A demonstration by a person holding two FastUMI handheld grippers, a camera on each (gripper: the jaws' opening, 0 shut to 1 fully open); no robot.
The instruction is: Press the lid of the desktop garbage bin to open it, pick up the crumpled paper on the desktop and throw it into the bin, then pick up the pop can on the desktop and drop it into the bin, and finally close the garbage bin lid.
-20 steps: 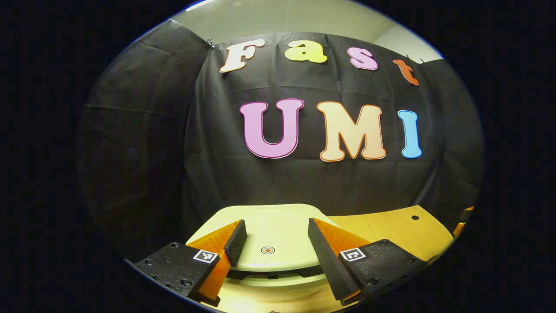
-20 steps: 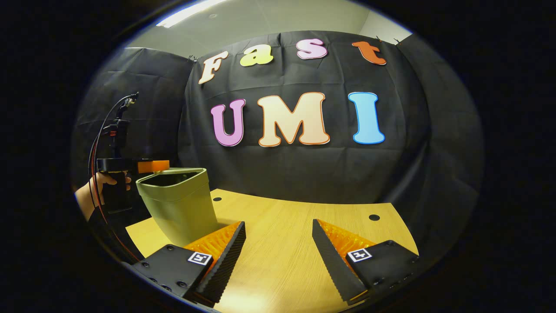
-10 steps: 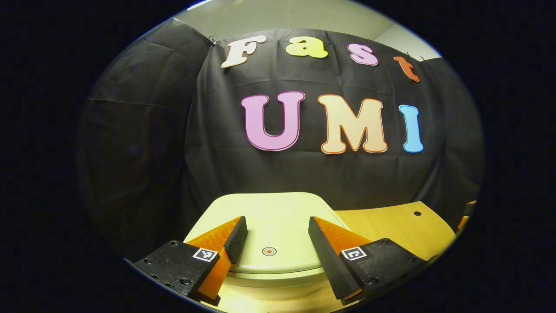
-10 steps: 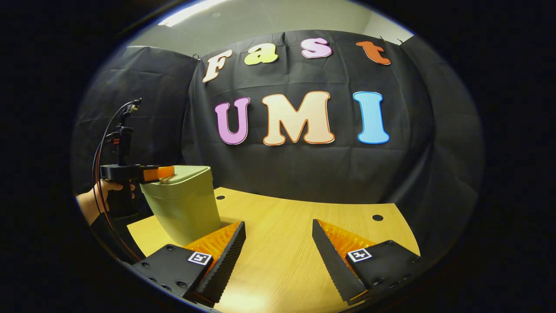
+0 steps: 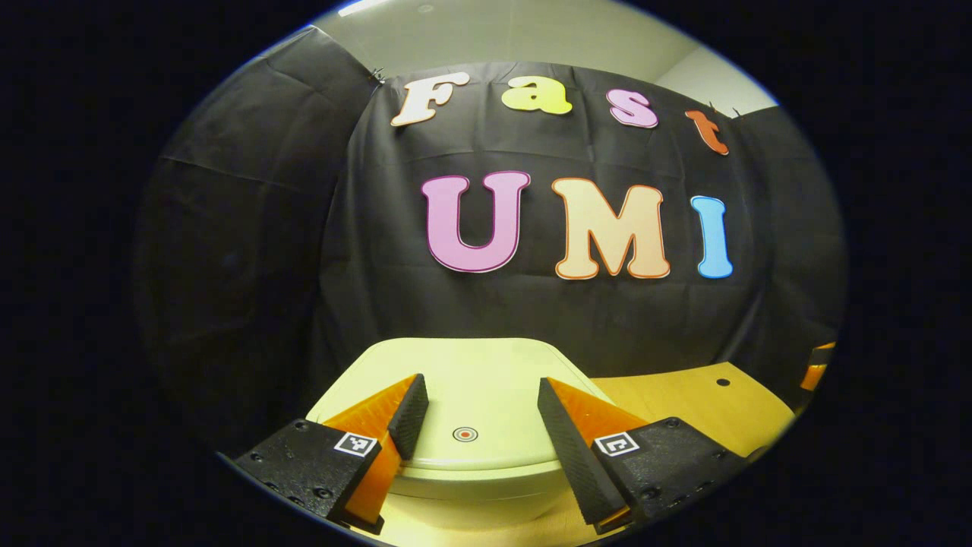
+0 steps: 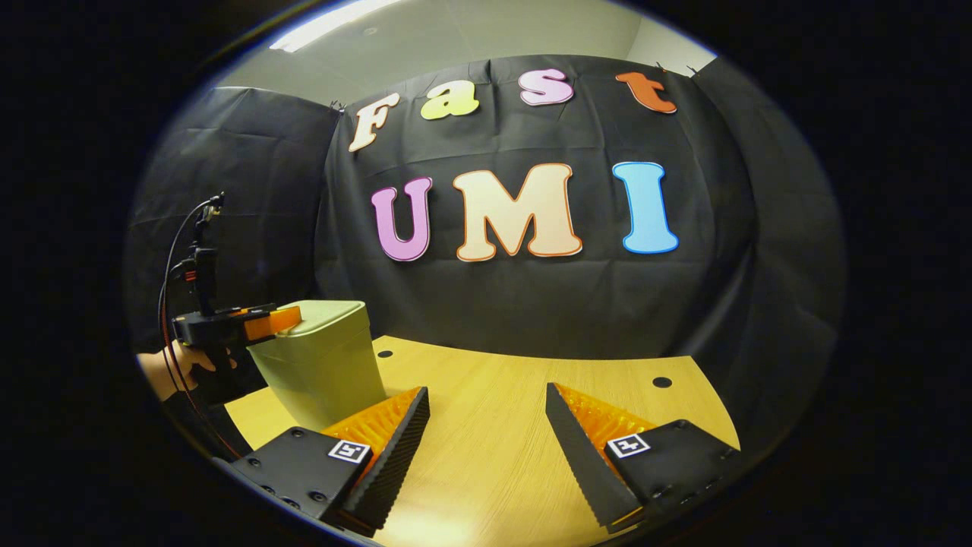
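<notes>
Left gripper view: the garbage bin (image 5: 471, 486) sits at 6 o'clock, directly ahead of the left gripper (image 5: 477, 422), with its lid (image 5: 471, 380) lying flat and closed on the body. Contents of the bin cannot be seen with the lid down. The bin is pale yellow-green plastic; the lid is a smooth rounded slab bearing a small red-and-white ring mark (image 5: 465, 434) near its front edge. The left gripper is released, its jaws spread wide above the lid with the ring mark between them; contact with the lid cannot be confirmed. The wooden desktop (image 5: 699, 399) runs off toward 4 o'clock. Right gripper view: the same bin (image 6: 323, 372) stands at 9 o'clock on the desktop (image 6: 501, 425), tapering toward its base, lid (image 6: 330, 311) shut. The left gripper (image 6: 269, 323), held by a hand (image 6: 178, 365), sits at the near edge of the lid. The right gripper (image 6: 486, 433) at 6 o'clock is released, jaws wide apart over bare wood, grasping nothing.
</notes>
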